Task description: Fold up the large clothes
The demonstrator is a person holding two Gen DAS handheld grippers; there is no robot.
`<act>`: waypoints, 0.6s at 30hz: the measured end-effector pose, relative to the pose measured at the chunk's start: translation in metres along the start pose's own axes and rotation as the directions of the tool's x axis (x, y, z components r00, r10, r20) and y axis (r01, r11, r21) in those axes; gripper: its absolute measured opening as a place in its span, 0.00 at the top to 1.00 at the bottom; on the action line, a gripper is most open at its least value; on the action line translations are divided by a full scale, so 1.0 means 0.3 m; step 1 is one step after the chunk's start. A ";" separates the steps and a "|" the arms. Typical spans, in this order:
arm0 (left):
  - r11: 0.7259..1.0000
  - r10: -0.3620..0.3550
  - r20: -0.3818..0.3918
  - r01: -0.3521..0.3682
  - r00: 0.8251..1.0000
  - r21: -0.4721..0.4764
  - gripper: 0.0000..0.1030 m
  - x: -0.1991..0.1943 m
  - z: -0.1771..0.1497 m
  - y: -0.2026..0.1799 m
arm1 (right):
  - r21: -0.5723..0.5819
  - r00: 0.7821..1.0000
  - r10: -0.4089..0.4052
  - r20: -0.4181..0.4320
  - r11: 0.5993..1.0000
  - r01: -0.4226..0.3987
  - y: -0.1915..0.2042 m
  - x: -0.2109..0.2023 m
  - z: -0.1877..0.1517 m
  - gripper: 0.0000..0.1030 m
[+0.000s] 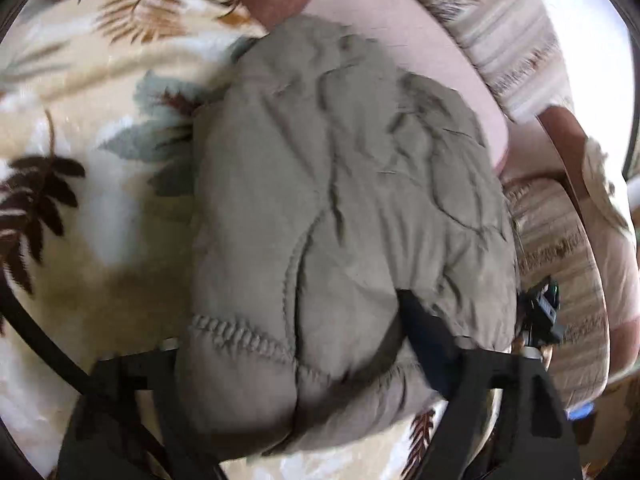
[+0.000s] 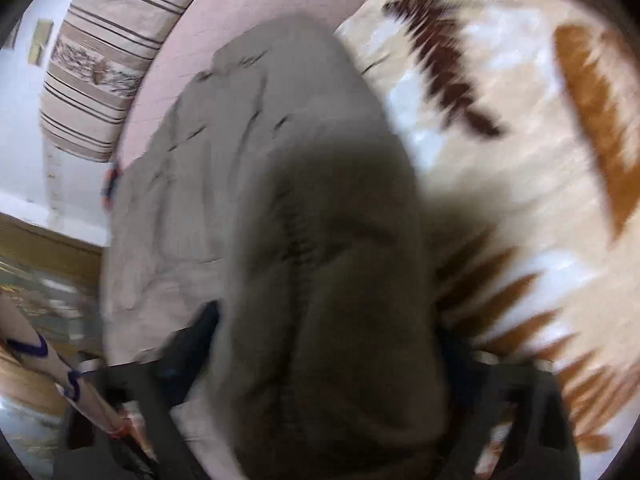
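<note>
A large grey-green garment (image 1: 344,184) with stitched seams lies bunched on a cream blanket with a leaf print (image 1: 80,128). My left gripper (image 1: 320,344) is shut on its near edge; the right finger (image 1: 424,332) shows, and cloth covers the left one. In the right wrist view, which is blurred, the same garment (image 2: 304,240) hangs thick between my right gripper's (image 2: 320,352) fingers (image 2: 196,336), which are shut on it. The right gripper also shows in the left wrist view (image 1: 540,308), at the garment's right edge.
A pink sheet (image 1: 400,32) lies beyond the garment. Striped pillows (image 1: 512,32) lie behind it and also show in the right wrist view (image 2: 104,56). The bed's edge and the floor (image 2: 44,288) are at the lower left of the right wrist view.
</note>
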State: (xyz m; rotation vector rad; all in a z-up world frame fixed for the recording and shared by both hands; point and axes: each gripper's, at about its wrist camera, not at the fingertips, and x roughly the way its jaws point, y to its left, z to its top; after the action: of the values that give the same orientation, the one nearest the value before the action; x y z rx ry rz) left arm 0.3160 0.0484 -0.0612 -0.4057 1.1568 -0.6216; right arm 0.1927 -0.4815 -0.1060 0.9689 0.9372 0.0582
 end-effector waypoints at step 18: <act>0.952 0.301 0.160 -0.305 0.940 -0.001 0.22 -0.221 -0.094 -0.105 | -0.065 0.930 -0.272 0.247 0.953 0.296 0.173 -0.140 -0.115 0.12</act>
State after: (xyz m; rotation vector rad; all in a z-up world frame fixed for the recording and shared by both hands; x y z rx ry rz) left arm 0.2644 0.0673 -0.0048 -0.2444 1.0316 -0.3268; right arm 0.1604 -0.4453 -0.0486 0.7191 0.8373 -0.2486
